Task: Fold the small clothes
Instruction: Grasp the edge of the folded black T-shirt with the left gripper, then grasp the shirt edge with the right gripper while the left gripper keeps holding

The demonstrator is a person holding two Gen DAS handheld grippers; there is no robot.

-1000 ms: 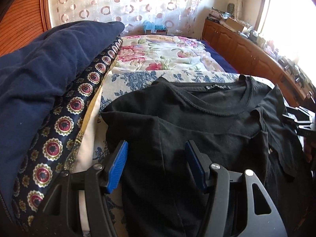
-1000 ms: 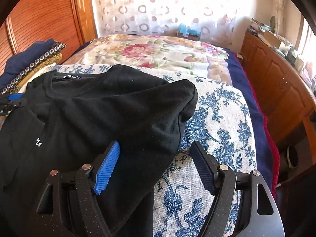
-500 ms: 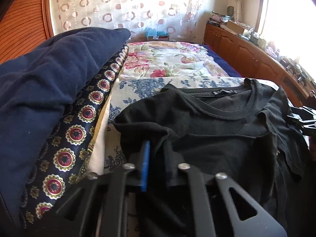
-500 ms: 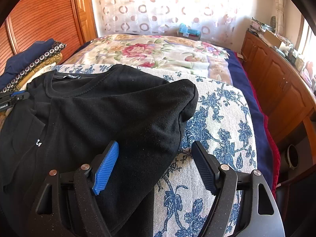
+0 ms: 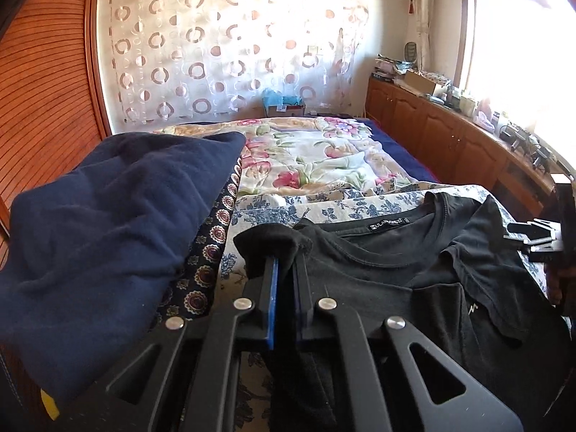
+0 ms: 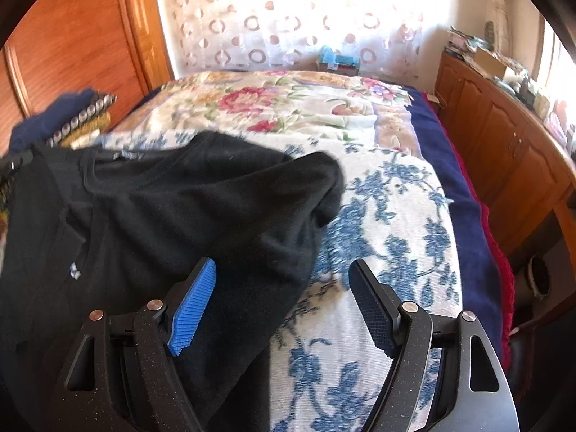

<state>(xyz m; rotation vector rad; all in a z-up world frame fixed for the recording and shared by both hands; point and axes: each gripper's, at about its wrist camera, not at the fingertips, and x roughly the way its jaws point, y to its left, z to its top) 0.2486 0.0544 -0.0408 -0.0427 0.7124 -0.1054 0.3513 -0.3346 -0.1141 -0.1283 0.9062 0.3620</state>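
A black T-shirt (image 5: 388,273) lies on the blue-flowered bedcover (image 5: 273,208), collar and label facing away from me. My left gripper (image 5: 286,266) is shut on the shirt's left sleeve and holds a bunch of cloth lifted off the bed. In the right wrist view the same shirt (image 6: 172,208) spreads left of centre, its right sleeve (image 6: 316,183) humped up. My right gripper (image 6: 284,302) is open, its blue pad over the shirt's edge and its black pad over the bedcover (image 6: 396,237). The right gripper also shows at the right edge of the left wrist view (image 5: 536,237).
A stack of folded clothes, navy on top (image 5: 108,223) and a medallion print below (image 5: 212,237), sits left of the shirt. A floral quilt (image 5: 316,154) covers the far bed. Wooden cabinets (image 5: 450,136) run along the right, a wooden wardrobe (image 6: 72,46) on the left.
My left gripper closed on the shirt's left sleeve and has lifted it. My right gripper stayed open and shifted slightly over the right side of the shirt.
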